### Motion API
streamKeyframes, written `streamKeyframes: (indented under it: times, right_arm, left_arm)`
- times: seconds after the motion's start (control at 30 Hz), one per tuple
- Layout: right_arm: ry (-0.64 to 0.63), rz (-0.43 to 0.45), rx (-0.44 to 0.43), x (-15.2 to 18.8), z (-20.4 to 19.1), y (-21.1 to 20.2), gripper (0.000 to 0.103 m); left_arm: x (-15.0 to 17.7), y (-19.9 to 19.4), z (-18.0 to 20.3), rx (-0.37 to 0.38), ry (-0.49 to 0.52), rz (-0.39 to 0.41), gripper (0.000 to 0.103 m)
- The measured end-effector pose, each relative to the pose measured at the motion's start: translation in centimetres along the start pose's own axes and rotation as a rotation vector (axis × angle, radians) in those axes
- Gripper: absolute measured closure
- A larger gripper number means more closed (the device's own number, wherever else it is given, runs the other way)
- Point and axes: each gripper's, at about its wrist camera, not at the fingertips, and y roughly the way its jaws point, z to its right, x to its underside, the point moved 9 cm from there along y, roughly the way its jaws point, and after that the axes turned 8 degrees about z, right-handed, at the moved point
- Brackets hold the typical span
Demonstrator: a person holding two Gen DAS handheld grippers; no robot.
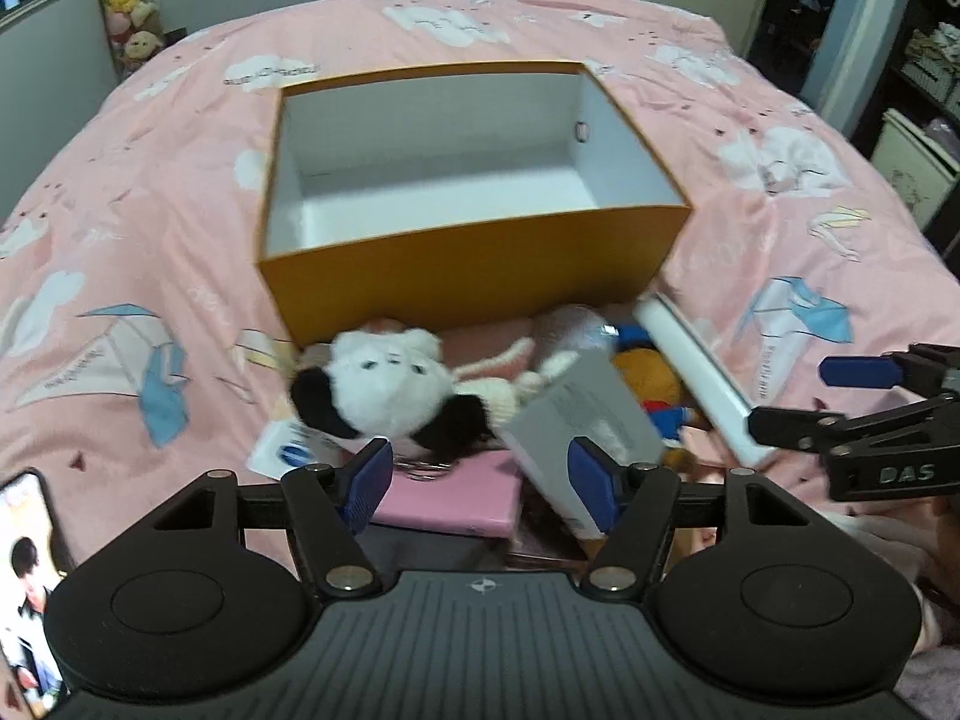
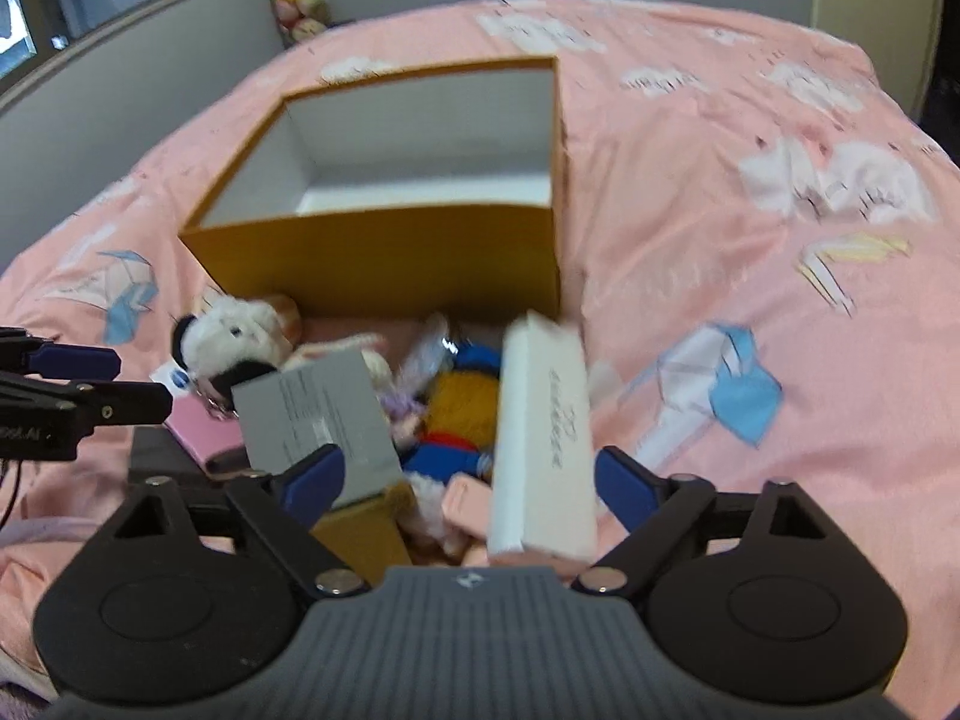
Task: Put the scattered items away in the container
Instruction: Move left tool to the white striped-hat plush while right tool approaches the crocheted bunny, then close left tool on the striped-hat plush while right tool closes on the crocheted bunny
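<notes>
A pink bedspread [image 1: 150, 192] printed with clouds and paper planes is covering the whole bed. On it an orange cardboard box [image 1: 456, 276] with a white interior is standing open and empty, top facing up. Just in front of its near wall the scattered items are lying in a loose pile. A long white carton [image 2: 543, 438] is sitting tilted at the right of the pile, one end toward the box. A grey box [image 2: 315, 414] with small print is leaning beside it, over a flat pink case [image 1: 450, 501]. A black-and-white plush [image 1: 384, 390] is resting at the left, touching the orange box's corner; a blue, yellow and red plush [image 2: 459, 414] is lying between the grey box and the white carton. A phone [image 1: 27, 588] with a lit screen is lying at the left edge. The left gripper [image 1: 483, 489] is hanging over the pink case and grey box, jaws spread wide, gripping nothing. The right gripper [image 2: 474, 486] is poised above the white carton's near end, jaws wide, pads clear of it.
</notes>
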Motion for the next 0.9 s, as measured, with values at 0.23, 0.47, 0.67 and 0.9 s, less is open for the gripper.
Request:
streamKeyframes:
  times: [0.23,0.47,0.67,0.9]
  right_arm:
    - [-0.064,-0.038,-0.002,-0.7,-0.4,2.6,0.026]
    - [-0.031,-0.114,-0.041,-1.2,-0.7,5.3,0.047]
    - [-0.016,-0.137,-0.084,-2.4,-1.8,7.4,0.048]
    - [-0.025,-0.187,-0.17,-3.9,-3.7,10.2,0.048]
  left_arm:
    - [-0.1,1.2,-2.3,-0.019,0.004,-0.046,0.058]
    - [-0.6,3.2,-5.1,-0.017,-0.098,-0.07,0.053]
    - [-1.6,5.1,-5.4,-0.042,-0.066,-0.075,0.032]
    - [-2.2,7.7,-4.6,-0.039,-0.009,-0.136,0.027]
